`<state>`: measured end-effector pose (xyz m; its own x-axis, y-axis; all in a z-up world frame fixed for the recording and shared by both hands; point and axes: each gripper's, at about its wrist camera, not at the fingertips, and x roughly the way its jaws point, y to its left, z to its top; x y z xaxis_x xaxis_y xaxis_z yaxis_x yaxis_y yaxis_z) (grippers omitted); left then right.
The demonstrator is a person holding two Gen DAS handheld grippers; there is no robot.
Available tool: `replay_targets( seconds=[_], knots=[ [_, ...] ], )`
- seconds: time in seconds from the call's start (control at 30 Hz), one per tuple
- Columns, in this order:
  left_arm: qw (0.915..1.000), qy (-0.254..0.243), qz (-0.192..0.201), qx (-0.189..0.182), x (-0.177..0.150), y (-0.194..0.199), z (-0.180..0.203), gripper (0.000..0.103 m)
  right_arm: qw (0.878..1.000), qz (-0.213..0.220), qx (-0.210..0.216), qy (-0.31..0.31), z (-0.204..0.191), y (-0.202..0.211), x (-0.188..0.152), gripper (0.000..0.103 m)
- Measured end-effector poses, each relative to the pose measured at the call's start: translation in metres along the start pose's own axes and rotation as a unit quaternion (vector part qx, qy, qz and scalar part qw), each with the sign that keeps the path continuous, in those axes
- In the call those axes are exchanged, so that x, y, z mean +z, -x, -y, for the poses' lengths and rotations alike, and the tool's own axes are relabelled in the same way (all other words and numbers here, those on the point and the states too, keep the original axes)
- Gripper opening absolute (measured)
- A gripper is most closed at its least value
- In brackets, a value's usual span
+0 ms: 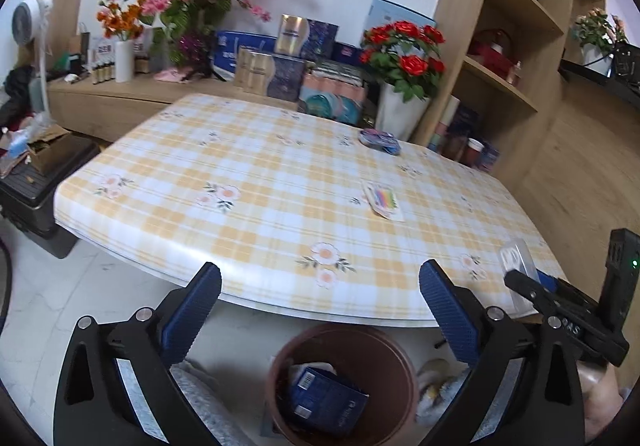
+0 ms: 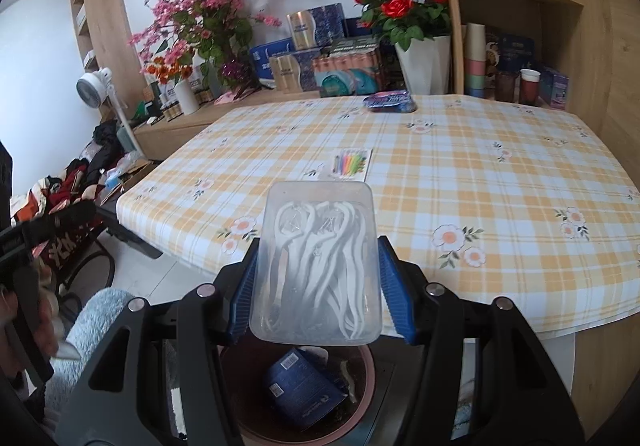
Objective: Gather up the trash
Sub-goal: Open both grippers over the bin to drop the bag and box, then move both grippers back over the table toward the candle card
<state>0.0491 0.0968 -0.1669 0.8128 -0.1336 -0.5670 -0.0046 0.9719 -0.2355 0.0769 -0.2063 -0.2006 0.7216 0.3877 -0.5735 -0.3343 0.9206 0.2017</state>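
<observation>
My left gripper (image 1: 320, 294) is open wide, nothing between its blue pads, above the brown bin (image 1: 344, 386) on the floor by the table's near edge. A dark blue box (image 1: 326, 400) lies inside the bin. My right gripper (image 2: 316, 286) is shut on a clear plastic box of white floss picks (image 2: 316, 266), held over the same bin (image 2: 296, 398); that box (image 1: 516, 258) also shows at the right in the left wrist view. On the checked tablecloth (image 2: 480, 174) lie a colourful flat packet (image 2: 352, 162) and a blue-purple wrapper (image 2: 390, 102) farther back.
A white pot of red roses (image 2: 424, 62), boxes and pink flowers crowd the far side behind the table. Wooden shelves (image 1: 516, 46) rise at the right. A black case (image 1: 36, 198) and clutter sit on the floor at the left. A fluffy light-blue sleeve (image 2: 96, 322) is near my left.
</observation>
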Motion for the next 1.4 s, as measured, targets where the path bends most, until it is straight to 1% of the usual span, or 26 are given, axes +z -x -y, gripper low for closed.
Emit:
replay_targets(
  seconds=[0.2,0.3,0.4,0.47,0.53,0.67,0.87,0.93,1.0,1.17,1.23,1.3,1.4],
  knots=[
    [0.9983,0.018,0.017,0.053,0.0,0.005,-0.016,0.097,1.0,-0.017,0.007,0.009,-0.009,-0.005,-0.006,0.057],
    [0.9977,0.024,0.017,0.061,-0.001,0.004,-0.022,0.097,1.0,-0.026,0.008,0.011,-0.012,-0.008,-0.009,0.057],
    [0.9975,0.02,0.016,0.067,-0.003,0.004,-0.024,0.097,1.0,-0.028,0.005,0.012,-0.015,-0.01,-0.01,0.058],
    [0.9974,0.016,0.015,0.069,-0.004,0.003,-0.023,0.097,1.0,-0.028,0.005,0.011,-0.015,-0.01,-0.01,0.062],
    [0.9973,0.014,0.014,0.07,-0.006,0.003,-0.023,0.097,1.0,-0.024,0.002,0.009,-0.015,-0.01,-0.01,0.07],
    [0.997,0.014,0.001,0.076,-0.009,-0.003,-0.023,0.097,1.0,-0.024,-0.003,0.001,-0.01,-0.011,-0.009,0.073],
    [0.9967,0.02,-0.007,0.078,-0.011,-0.011,-0.024,0.097,1.0,-0.023,-0.018,-0.005,-0.003,-0.012,-0.009,0.091],
    [0.9969,0.014,-0.009,0.077,-0.01,-0.013,-0.023,0.097,0.999,-0.022,-0.03,-0.006,0.001,-0.014,-0.007,0.095],
    [0.9969,0.006,-0.009,0.077,-0.008,-0.017,-0.02,0.097,0.999,-0.026,-0.047,-0.007,0.007,-0.017,-0.005,0.097],
    [0.9981,-0.001,-0.023,0.057,0.007,-0.037,-0.007,0.097,0.996,-0.026,-0.086,-0.013,0.025,-0.022,0.004,0.097],
    [0.9985,-0.005,-0.025,0.049,0.013,-0.046,0.002,0.097,0.995,-0.024,-0.095,-0.015,0.032,-0.021,0.009,0.097],
    [0.9989,-0.013,-0.03,0.033,0.02,-0.056,0.015,0.097,0.994,-0.018,-0.103,-0.017,0.04,-0.02,0.014,0.097],
    [0.9988,-0.028,-0.04,-0.006,0.027,-0.067,0.037,0.097,0.994,-0.009,-0.104,-0.032,0.053,-0.016,0.023,0.097]
  ],
)
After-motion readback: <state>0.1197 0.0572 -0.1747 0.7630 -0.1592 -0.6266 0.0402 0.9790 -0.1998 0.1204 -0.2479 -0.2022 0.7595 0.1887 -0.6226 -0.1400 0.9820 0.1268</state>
